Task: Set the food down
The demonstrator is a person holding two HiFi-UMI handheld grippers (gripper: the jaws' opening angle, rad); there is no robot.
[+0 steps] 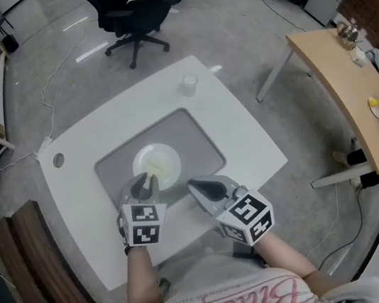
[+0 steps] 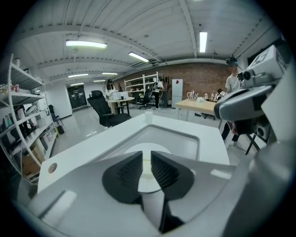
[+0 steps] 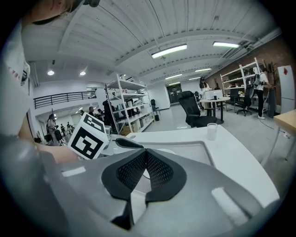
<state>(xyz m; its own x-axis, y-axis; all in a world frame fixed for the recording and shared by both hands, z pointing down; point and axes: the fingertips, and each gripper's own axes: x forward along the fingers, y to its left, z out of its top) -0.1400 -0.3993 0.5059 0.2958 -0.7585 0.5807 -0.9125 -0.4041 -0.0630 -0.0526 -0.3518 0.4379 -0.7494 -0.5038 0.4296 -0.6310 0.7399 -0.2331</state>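
- Food (image 1: 153, 169): a pale yellow, soft-looking strip on the white plate (image 1: 171, 156). It lies about mid-plate, with its near end running toward the left gripper. I judge it already set down.
- Left gripper (image 1: 144, 183) hangs over the plate's near rim and points down at it. That fits a release spot right above the dish.
- Left fingers (image 2: 127, 173) are nearly together with a slim gap between them. A cream sliver shows in that gap, which I read as the food and plate beyond. No pinch is visible, so I judge nothing is clamped.
- Right gripper (image 1: 195, 184) is parked just right of the plate, over the mat's near edge. Its fingers (image 3: 162, 172) are pressed together and empty, so it is idle and out of the way.
- Plate: round, smooth, glossy and shallow. It is centred on the grey mat (image 1: 198, 138), probably to keep the dish from sliding.
- Mat: matte, a rounded rectangle, lying flat on the white tabletop (image 1: 245, 138).
- Finger pads are black with a ribbed grid texture for grip on soft food. The gripper bodies are smooth grey plastic.
- Small translucent cup (image 1: 189, 82) stands upright at the tabletop's far edge, well apart from the plate.
- Each gripper carries a black-and-white marker cube (image 1: 144, 223) facing upward.
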